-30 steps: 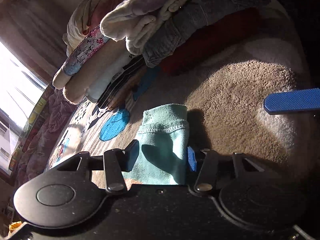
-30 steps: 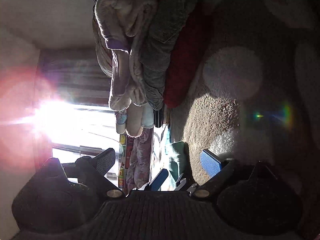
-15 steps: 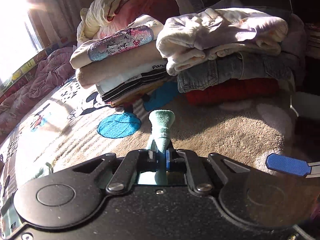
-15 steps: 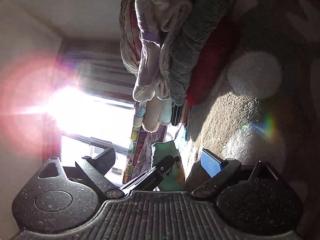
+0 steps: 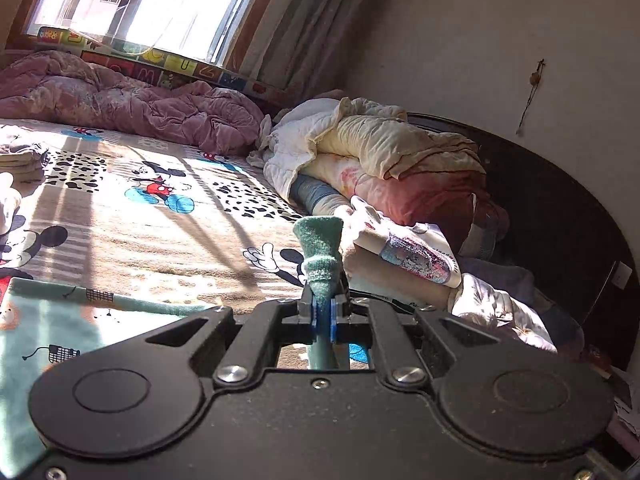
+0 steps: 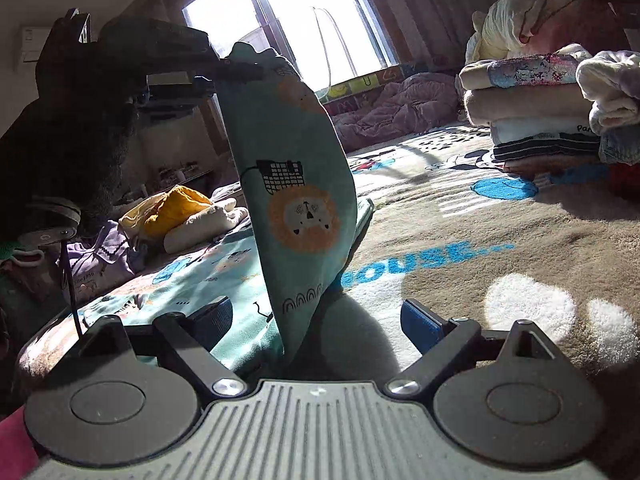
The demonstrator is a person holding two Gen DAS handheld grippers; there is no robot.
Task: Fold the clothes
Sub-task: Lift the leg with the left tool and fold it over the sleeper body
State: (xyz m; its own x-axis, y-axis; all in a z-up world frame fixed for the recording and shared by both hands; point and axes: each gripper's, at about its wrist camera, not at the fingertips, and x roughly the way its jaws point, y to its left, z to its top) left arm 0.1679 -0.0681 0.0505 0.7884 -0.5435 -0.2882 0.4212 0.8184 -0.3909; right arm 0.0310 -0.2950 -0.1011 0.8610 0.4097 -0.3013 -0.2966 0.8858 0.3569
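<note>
A teal child's garment with lion prints [image 6: 296,200] lies on the bed; one sleeve is lifted upright. My left gripper [image 5: 322,316] is shut on the sleeve's teal cuff [image 5: 320,252] and holds it up; it also shows in the right wrist view [image 6: 236,72] at the sleeve's top. The rest of the garment [image 5: 52,320] lies flat at lower left. My right gripper [image 6: 320,320] is open, low over the bed, with the hanging sleeve between its blue pads [image 6: 420,320] without touching them.
Stacks of folded clothes [image 6: 540,112] stand at the right on the Mickey Mouse blanket [image 5: 140,220]. A pink quilt [image 5: 140,104] and rolled bedding [image 5: 380,152] lie by the window. Unfolded clothes, one yellow [image 6: 176,208], are piled at the left.
My left gripper closed on the teal cuff and lifted it up, swinging toward the window. My right gripper rotated upright and stayed open.
</note>
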